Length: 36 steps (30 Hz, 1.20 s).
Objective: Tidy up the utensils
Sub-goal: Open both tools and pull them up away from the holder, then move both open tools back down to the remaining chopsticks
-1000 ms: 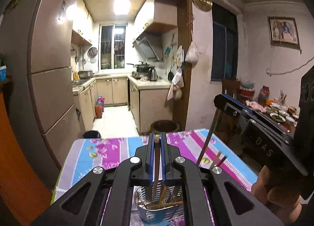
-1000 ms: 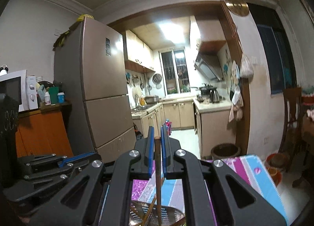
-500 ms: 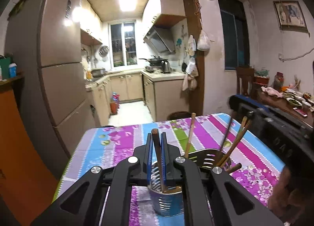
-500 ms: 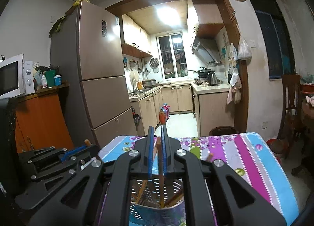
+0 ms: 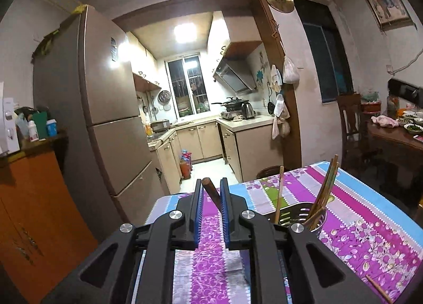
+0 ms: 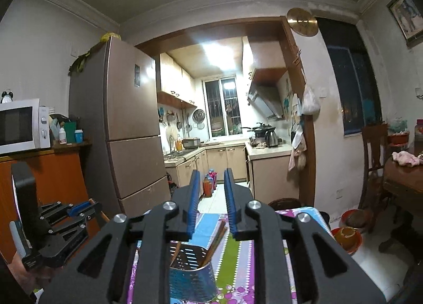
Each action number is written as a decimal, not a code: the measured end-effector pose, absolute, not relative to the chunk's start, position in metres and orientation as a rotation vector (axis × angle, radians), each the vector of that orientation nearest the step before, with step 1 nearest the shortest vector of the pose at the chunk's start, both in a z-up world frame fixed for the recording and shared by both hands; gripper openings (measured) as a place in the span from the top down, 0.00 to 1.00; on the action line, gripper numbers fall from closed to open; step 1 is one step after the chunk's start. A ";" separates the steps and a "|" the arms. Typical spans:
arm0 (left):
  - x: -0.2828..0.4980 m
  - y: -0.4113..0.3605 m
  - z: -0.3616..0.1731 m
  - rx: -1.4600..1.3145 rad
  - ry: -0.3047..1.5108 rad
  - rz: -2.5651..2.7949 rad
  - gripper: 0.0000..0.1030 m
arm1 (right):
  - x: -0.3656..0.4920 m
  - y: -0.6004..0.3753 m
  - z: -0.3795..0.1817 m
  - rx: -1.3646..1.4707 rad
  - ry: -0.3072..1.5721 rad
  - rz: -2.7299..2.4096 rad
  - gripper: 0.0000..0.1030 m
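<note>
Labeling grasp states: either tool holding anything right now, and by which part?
Right tool: nothing between its opening jaws. Left tool: jaws opening, a brown stick's upper end still leans between them; grip looks released.

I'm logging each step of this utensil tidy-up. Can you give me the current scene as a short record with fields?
surface: table with a floral striped cloth
container: perforated metal utensil holder
contents: several chopsticks standing in it
left gripper: jaws opening, a tilted brown chopstick between them
right gripper: jaws opening, nothing between them
stray item: one chopstick lying on the cloth
</note>
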<state>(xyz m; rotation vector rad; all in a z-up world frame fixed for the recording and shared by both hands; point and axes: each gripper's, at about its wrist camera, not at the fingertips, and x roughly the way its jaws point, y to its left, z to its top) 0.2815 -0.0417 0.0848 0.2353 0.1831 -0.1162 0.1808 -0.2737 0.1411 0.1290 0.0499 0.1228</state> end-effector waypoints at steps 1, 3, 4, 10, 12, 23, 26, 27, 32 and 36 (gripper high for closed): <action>0.280 -0.040 0.085 0.236 0.182 -0.115 0.86 | 0.177 -0.276 0.142 0.129 0.047 0.120 0.83; 0.276 -0.039 0.085 0.239 0.177 -0.107 0.86 | 0.174 -0.280 0.141 0.127 0.048 0.115 0.83; 0.273 -0.038 0.085 0.241 0.174 -0.102 0.86 | 0.171 -0.282 0.141 0.127 0.048 0.114 0.83; 0.257 -0.039 0.085 0.265 0.141 -0.072 0.84 | 0.153 -0.282 0.131 0.096 0.068 0.129 0.83; 0.251 -0.041 0.085 0.280 0.128 -0.062 0.84 | 0.143 -0.283 0.125 0.095 0.075 0.138 0.78; 0.176 0.008 0.053 0.281 0.150 -0.098 0.66 | 0.059 -0.277 0.079 -0.056 0.133 0.089 0.33; 0.149 0.027 0.036 0.297 0.164 -0.107 0.62 | 0.032 -0.272 0.060 -0.159 0.163 0.035 0.30; 0.137 0.036 0.028 0.304 0.175 -0.108 0.61 | 0.022 -0.269 0.052 -0.197 0.171 0.013 0.30; 0.094 0.066 -0.013 0.307 0.261 -0.121 0.61 | -0.015 -0.258 0.013 -0.301 0.248 -0.029 0.30; 0.057 0.081 -0.056 0.306 0.356 -0.118 0.61 | -0.034 -0.245 -0.022 -0.299 0.347 0.013 0.33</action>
